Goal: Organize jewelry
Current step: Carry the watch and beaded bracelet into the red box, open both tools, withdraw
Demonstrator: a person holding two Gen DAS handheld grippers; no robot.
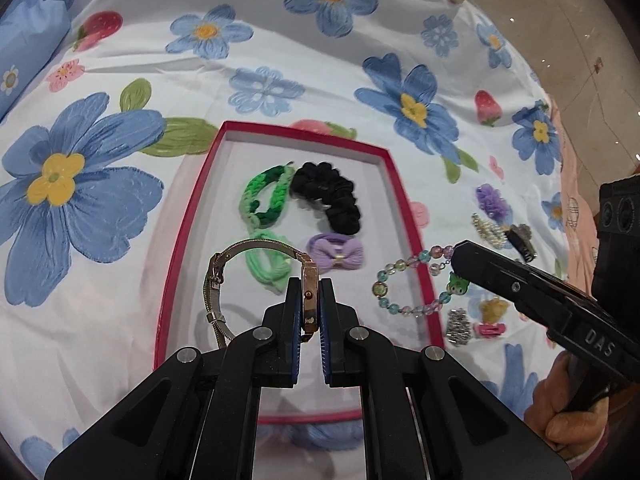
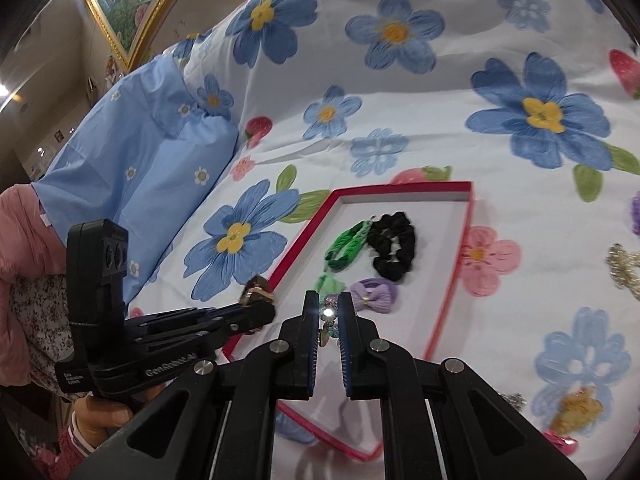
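A red-rimmed white tray (image 1: 404, 200) lies on the flowered sheet; it also shows in the right wrist view (image 2: 460, 240). In it lie a green braided band (image 1: 264, 196), a black scrunchie (image 1: 328, 196), a light green tie (image 1: 268, 264) and a purple bow (image 1: 338, 256). My left gripper (image 1: 310, 292) is shut on a rose-gold watch (image 1: 310, 280) with a mesh strap, held above the tray's near left part. My right gripper (image 2: 329, 304) is shut on a pastel bead bracelet (image 1: 400, 284), which hangs over the tray's right rim.
Right of the tray lie loose pieces: a purple flower clip (image 1: 492, 200), a pearl clip (image 1: 486, 230), a dark claw clip (image 1: 522, 240), a silver clip (image 1: 458, 326), a pink clip (image 1: 490, 329) and a yellow piece (image 1: 494, 308). A blue pillow (image 2: 140, 152) lies at left.
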